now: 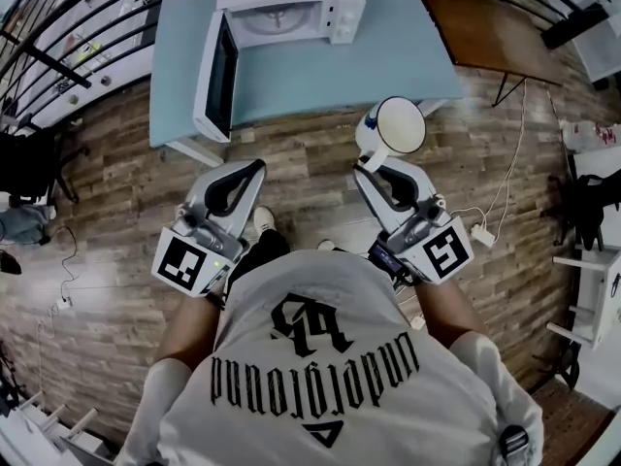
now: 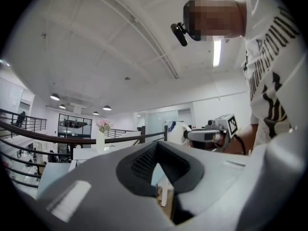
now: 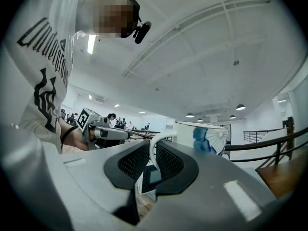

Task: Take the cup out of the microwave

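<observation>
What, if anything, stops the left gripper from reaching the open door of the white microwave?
Probably nothing, so yes. The left gripper is empty, jaws together, and the white microwave's open door stands ahead at the light blue table's near edge with nothing between.

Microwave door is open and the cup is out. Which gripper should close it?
Left, probably. The left gripper holds nothing and sits nearer the microwave door, which hangs open on the left side of the microwave in the head view. The right gripper has its jaws clamped on the handle of the cup.
</observation>
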